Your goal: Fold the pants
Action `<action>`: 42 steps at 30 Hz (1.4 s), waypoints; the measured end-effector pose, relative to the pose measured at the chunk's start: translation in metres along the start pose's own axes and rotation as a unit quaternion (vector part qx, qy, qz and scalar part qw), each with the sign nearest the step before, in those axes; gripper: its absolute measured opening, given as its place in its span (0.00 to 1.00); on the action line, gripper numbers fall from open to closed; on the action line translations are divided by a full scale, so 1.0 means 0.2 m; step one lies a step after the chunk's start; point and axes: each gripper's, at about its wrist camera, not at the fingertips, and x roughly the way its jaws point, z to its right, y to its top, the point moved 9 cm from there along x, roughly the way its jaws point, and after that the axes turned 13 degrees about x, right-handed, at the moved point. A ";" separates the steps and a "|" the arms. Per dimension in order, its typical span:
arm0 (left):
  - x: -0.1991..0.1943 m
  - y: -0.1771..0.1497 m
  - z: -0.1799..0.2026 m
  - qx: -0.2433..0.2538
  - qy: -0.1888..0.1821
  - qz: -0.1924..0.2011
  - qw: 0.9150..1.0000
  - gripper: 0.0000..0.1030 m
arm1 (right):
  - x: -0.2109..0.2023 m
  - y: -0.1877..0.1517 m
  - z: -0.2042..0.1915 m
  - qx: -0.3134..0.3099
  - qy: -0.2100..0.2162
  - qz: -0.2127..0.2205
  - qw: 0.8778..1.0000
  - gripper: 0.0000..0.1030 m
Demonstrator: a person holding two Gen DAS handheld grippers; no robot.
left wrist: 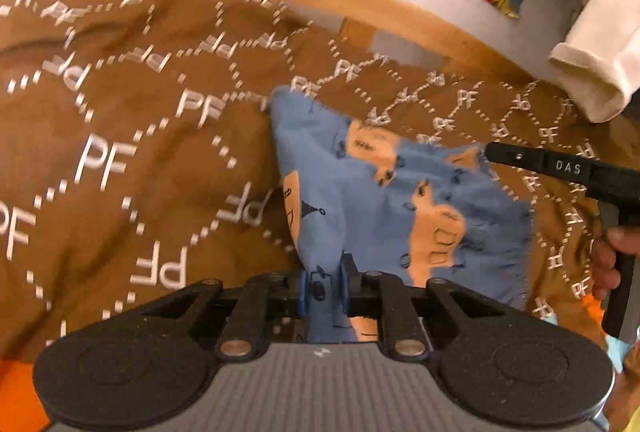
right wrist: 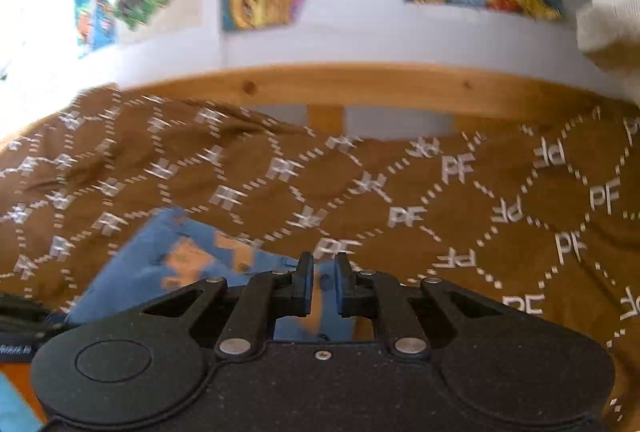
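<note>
Mid-fold: left claw point(left wrist: 323, 282) and right claw point(right wrist: 323, 282) each clenched on blue pants point(left wrist: 400, 192), lifted over brown bedspread point(left wrist: 120, 152). Next: carry edge across, align, lay flat.

— What carries everything?
— A bed with a pale wooden frame point(right wrist: 360, 84) along its far edge.
— And directly on it?
— A brown cover point(left wrist: 132, 104) printed with white "PF" letters, rumpled; blue pants point(left wrist: 380, 200) with orange patches lie on that.
</note>
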 end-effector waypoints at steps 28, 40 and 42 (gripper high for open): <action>-0.63 0.09 0.12 0.015 0.091 0.073 0.993 1.00 | -0.76 -0.06 -0.29 -0.035 0.038 0.134 0.990 0.99; -0.89 -0.11 0.22 0.044 0.128 0.072 0.988 1.00 | -1.07 -0.31 -0.37 -0.041 0.019 0.148 0.988 0.99; -0.91 -0.15 0.24 0.046 0.132 0.071 0.988 1.00 | -1.10 -0.35 -0.37 -0.043 0.014 0.144 0.989 0.99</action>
